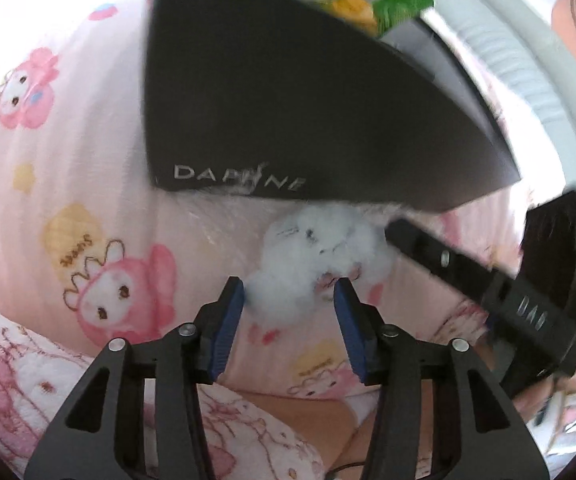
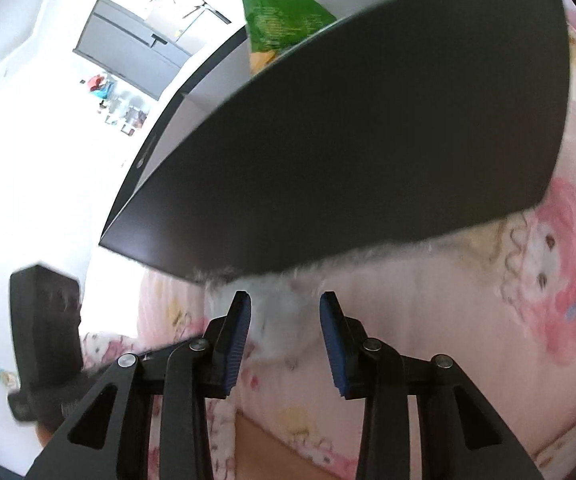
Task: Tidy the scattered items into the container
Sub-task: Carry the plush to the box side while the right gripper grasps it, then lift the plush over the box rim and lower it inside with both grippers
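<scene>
A white fluffy plush toy (image 1: 319,264) lies on a pink bedsheet (image 1: 68,168) printed with cartoon rabbits, just in front of the dark wall of a black box (image 1: 288,112) that carries the word DAPHNE in pale letters. The toy touches the lower edge of the box, or lies very close to it; the blur does not let me decide. The left gripper (image 1: 289,300) points down at the toy with its blue-padded fingers (image 1: 230,312) apart, one on each side of the lower part of the toy; the pads do not clearly press on it, so the fingers look released. In the left wrist view the right gripper (image 1: 487,280) comes in from the right side, its tip against the toy. In the right wrist view the right gripper (image 2: 286,334) also has its fingers (image 2: 238,340) spread, with white fur between them, and they do not seem to squeeze it. Inside the box a green packet (image 2: 280,16) and something yellow (image 1: 353,8) stand above the rim.
</scene>
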{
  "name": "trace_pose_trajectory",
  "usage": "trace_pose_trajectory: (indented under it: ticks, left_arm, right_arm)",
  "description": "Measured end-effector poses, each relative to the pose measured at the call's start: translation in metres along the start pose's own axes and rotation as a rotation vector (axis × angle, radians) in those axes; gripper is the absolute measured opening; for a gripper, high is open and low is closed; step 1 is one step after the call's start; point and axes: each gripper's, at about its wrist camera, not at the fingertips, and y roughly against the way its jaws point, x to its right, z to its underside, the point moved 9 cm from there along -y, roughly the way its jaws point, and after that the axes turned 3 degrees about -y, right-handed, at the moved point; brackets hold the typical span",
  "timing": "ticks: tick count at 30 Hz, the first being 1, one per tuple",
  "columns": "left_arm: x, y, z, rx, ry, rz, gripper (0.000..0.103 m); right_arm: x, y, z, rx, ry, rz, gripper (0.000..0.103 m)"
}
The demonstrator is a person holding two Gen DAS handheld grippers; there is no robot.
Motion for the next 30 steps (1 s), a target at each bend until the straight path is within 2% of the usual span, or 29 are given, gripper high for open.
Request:
trace_pose_trajectory:
  ticks: [2,3,8,10,13,17,19,21,23,26,30]
  left_arm:
    - [-0.002,-0.007,0.002,-0.02,-0.015,-0.06,0.046]
    - [-0.003,-0.007,0.001,-0.012,-0.008,-0.065,0.045]
    - [-0.012,0.01,-0.01,0.089,0.085,-0.01,0.044]
    - [-0.01,0.008,-0.009,0.078,0.089,0.02,0.044]
    - [-0.006,0.0,-0.013,0.063,0.09,0.017,0.045]
    - [-0.01,-0.009,-0.013,0.041,0.15,0.06,0.056]
    - [-0.006,-0.018,-0.012,-0.006,0.138,0.085,0.055]
    - [0.001,-0.024,-0.01,-0.03,0.115,0.103,0.049]
    - [0.005,-0.018,-0.011,-0.001,0.102,0.114,0.043]
    - [0.014,0.003,-0.014,0.055,0.101,0.173,0.035]
    - [0.043,0.042,-0.021,0.139,0.035,0.2,0.035]
  right_arm:
    - [0.002,-0.013,0.004,-0.044,-0.004,0.011,0.032]
    - [0.003,-0.018,0.008,-0.064,-0.007,0.016,0.032]
    - [0.0,-0.015,0.025,-0.138,0.008,0.012,0.028]
    - [-0.005,-0.012,0.03,-0.144,0.014,-0.019,0.028]
    - [-0.009,-0.014,0.03,-0.133,0.007,-0.039,0.029]
    - [-0.008,-0.023,0.029,-0.13,-0.042,-0.058,0.029]
    - [-0.001,-0.031,0.028,-0.12,-0.06,-0.019,0.029]
    - [-0.002,-0.034,0.027,-0.115,-0.074,-0.035,0.028]
    - [-0.006,-0.034,0.03,-0.124,-0.07,-0.035,0.026]
    - [-0.022,-0.017,0.032,-0.105,-0.05,-0.042,0.023]
    - [-0.049,0.017,0.02,-0.023,0.015,-0.056,0.023]
